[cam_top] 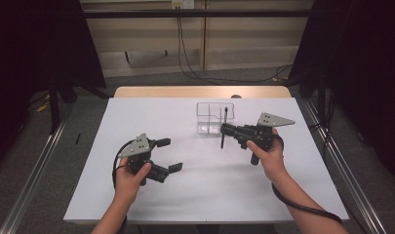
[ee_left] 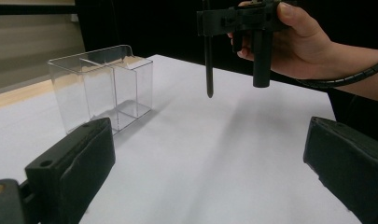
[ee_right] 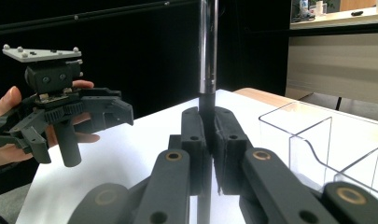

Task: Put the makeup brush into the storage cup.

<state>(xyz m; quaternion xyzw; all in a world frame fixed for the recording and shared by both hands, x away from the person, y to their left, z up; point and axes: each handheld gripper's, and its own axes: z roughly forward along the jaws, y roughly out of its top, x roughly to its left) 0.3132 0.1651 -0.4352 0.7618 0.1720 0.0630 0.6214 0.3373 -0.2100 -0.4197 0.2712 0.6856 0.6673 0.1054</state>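
Pen [ee_right: 207, 56] top apparently cut off

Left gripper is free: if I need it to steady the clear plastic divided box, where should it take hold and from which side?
Grip the clear plastic divided box by its near outer wall, top rim, coming from above with one jaw inside a compartment. The box stands upright and open-topped, its thin vertical walls suit a pinch, and the left gripper is open. Stay on the left end, since the right gripper holds the upright black pen beside the box's right end.

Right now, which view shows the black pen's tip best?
The left gripper view: the black pen hangs upright from the right hand-held gripper, its tip clear above the table. The high view shows the pen small beside the clear organizer. The right gripper view shows its clamped shaft.
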